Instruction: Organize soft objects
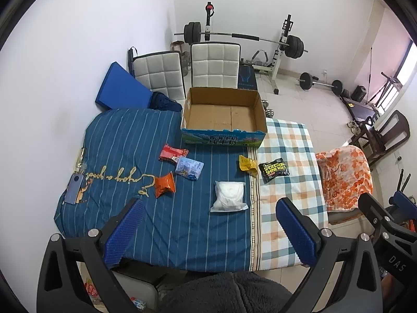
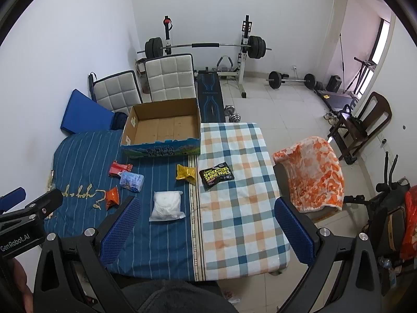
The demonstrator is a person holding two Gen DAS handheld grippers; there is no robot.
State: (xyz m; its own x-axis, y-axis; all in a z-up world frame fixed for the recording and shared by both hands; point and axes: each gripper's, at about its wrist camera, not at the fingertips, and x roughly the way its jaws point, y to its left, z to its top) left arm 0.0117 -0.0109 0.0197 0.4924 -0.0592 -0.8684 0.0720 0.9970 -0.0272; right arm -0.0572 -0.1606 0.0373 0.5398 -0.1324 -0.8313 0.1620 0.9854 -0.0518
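Starting at my left, the red packet point(image 1: 173, 152) and the pale blue packet point(image 1: 189, 168) lie touching on the striped blue cover point(image 1: 125, 140), with the orange packet point(image 1: 164, 184) just nearer me. My left gripper point(image 1: 208, 224) hangs above the near edge of the bed, jaws spread wide and holding nothing. Ahead of it, between its fingers, sits the white pouch point(image 1: 229, 196), flat and alone — the easiest first pick, I judge. Beyond it the yellow packet point(image 1: 247, 164) lies near the seam, and the black wipes pack point(image 2: 216, 175) rests just across on the checked sheet point(image 2: 234, 221). My right gripper point(image 2: 206, 224) is also spread and empty, hovering over that sheet.

The cardboard box point(image 1: 224, 138) stands open and empty at the far side, which I take as the place for everything. To do this well, I should come down square over the pouch, close on its bulk rather than a thin edge so it does not slip — and lift clear of the box wall before releasing.
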